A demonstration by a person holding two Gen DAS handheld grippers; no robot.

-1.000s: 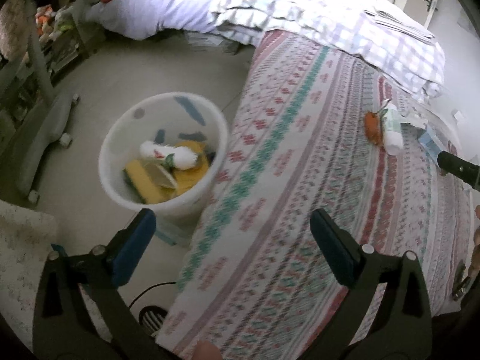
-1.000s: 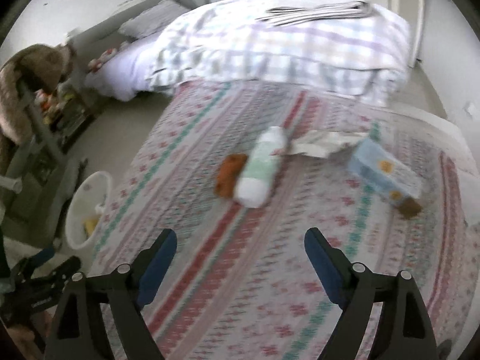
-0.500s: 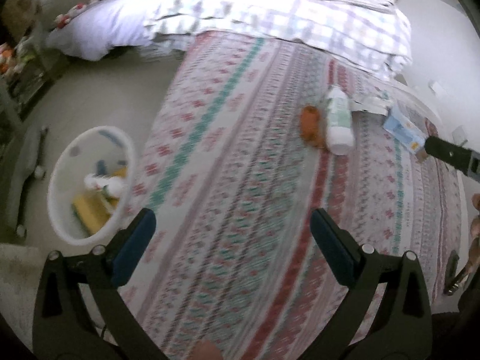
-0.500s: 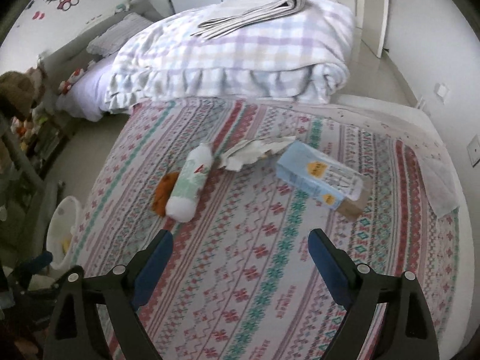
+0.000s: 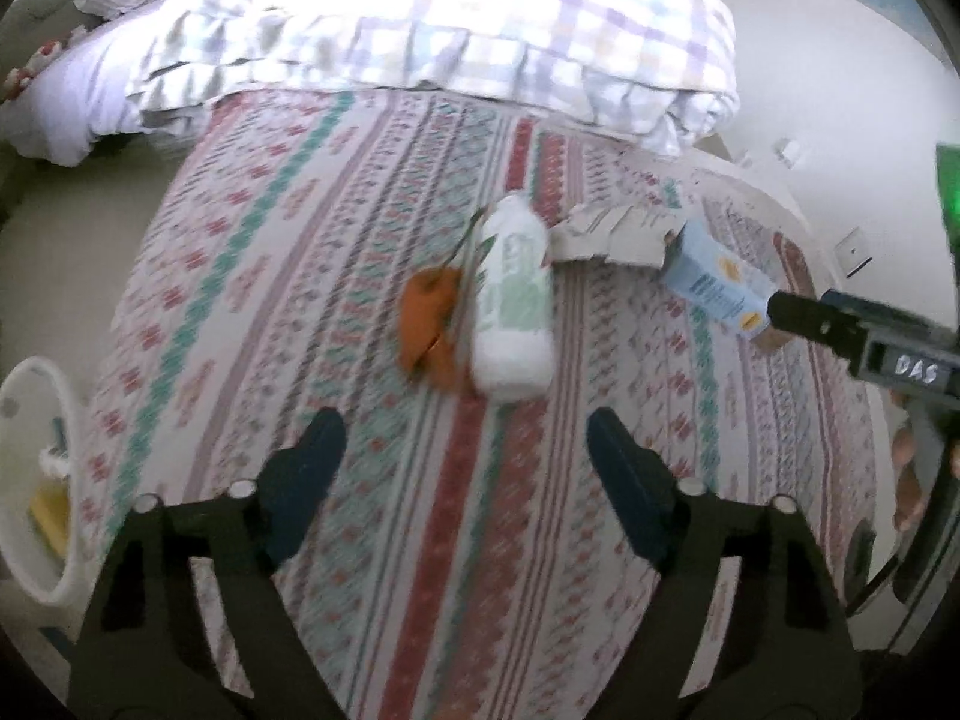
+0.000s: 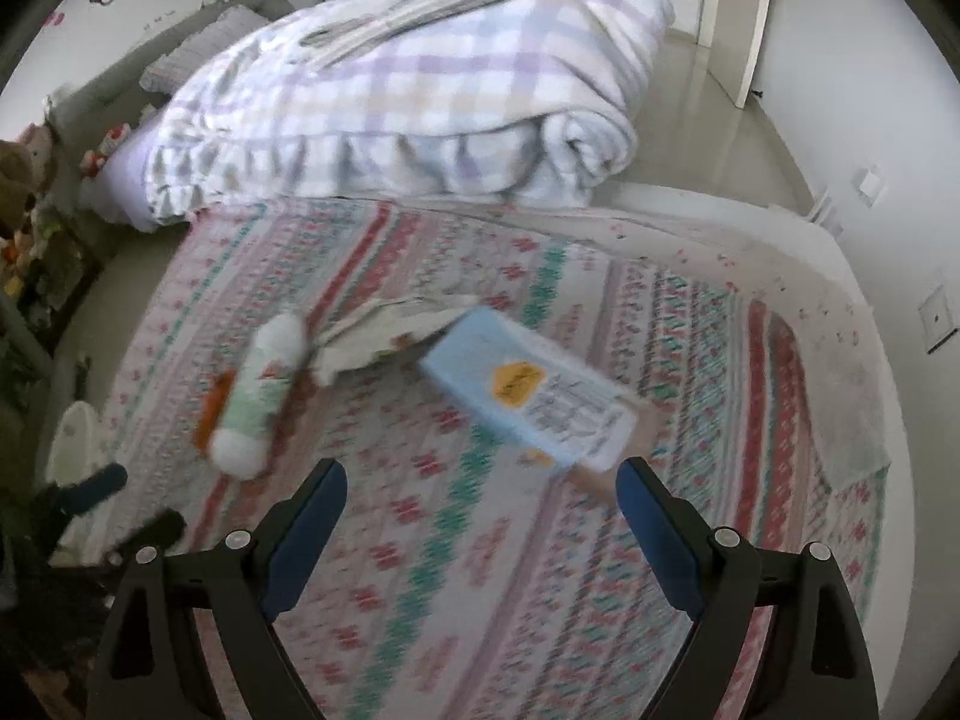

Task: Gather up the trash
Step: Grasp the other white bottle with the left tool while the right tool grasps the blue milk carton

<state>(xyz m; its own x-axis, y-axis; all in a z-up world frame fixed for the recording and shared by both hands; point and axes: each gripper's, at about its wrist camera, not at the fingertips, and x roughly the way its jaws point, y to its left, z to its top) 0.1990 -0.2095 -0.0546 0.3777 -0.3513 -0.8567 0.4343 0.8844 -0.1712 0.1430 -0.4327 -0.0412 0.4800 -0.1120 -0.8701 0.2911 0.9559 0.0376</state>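
Trash lies on the patterned bedspread [image 5: 252,276]: a white and green bottle [image 5: 515,306] on its side, an orange wrapper [image 5: 427,324] touching its left side, crumpled paper [image 5: 618,234], and a light blue carton [image 5: 717,285]. My left gripper [image 5: 465,450] is open and empty, just short of the bottle. In the right wrist view the carton [image 6: 528,390] lies just ahead of my open, empty right gripper [image 6: 480,498], with the bottle [image 6: 258,396], wrapper [image 6: 213,414] and paper [image 6: 384,330] to the left.
A white trash bin [image 5: 36,480] with trash inside stands on the floor left of the bed. A folded checked duvet [image 6: 420,96] lies at the bed's far end. Shelves with toys [image 6: 24,210] are at the far left. The right gripper's body [image 5: 870,342] shows at the right.
The left gripper has swung from the bin to over the bed and closer to the bottle. The right gripper has moved right and forward, toward the blue carton.
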